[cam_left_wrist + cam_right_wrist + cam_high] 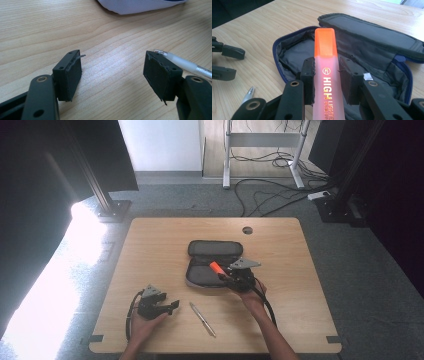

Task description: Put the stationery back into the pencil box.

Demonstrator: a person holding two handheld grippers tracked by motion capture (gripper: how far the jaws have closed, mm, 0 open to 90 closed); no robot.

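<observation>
1. While the right gripper (pixel 326 82) clamps an orange highlighter (pixel 326 72) between its jaws, it holds the marker over the open case (pixel 212 265), cap end pointing into the grey lining.
2. Judging by this, the pick-up is done; lowering the highlighter into the case (pixel 372 50) and letting go is not yet done.
3. Nothing else can be seen inside the case, so packing seems at an early stage.
4. A pen (pixel 202 319) lies on the table (pixel 150 250), near the person's edge and apart from the case; it is probably left to pack.
5. The left gripper (pixel 112 73) rests near the pen (pixel 185 63), jaws spread wide and empty, one pad just beside the pen's tip.
6. Zipping the case shut would come last.
</observation>
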